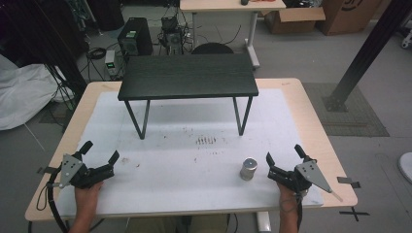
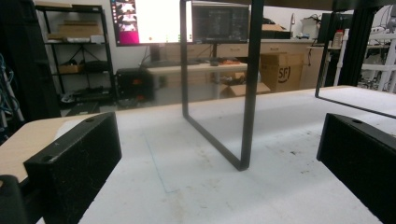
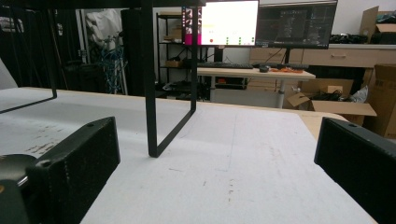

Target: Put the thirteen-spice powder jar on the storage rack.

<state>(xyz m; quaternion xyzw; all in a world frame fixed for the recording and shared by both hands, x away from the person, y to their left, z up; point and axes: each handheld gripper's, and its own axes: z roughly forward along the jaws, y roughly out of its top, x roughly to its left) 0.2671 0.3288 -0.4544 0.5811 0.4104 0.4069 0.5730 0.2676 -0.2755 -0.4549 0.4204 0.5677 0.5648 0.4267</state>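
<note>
The table (image 1: 311,121), covered by a white mat (image 1: 194,160), carried a black stand (image 1: 188,76) at its far half. Both claws rested near the front edge, released and empty: left claw (image 1: 100,156), right claw (image 1: 283,155). A small metal cylinder (image 1: 248,169) stood upright just beside the right claw, apart from it.

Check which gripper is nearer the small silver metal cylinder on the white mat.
Right. The right gripper sits just beside the small silver metal cylinder, jaws open; the left gripper is far across the white mat.
</note>
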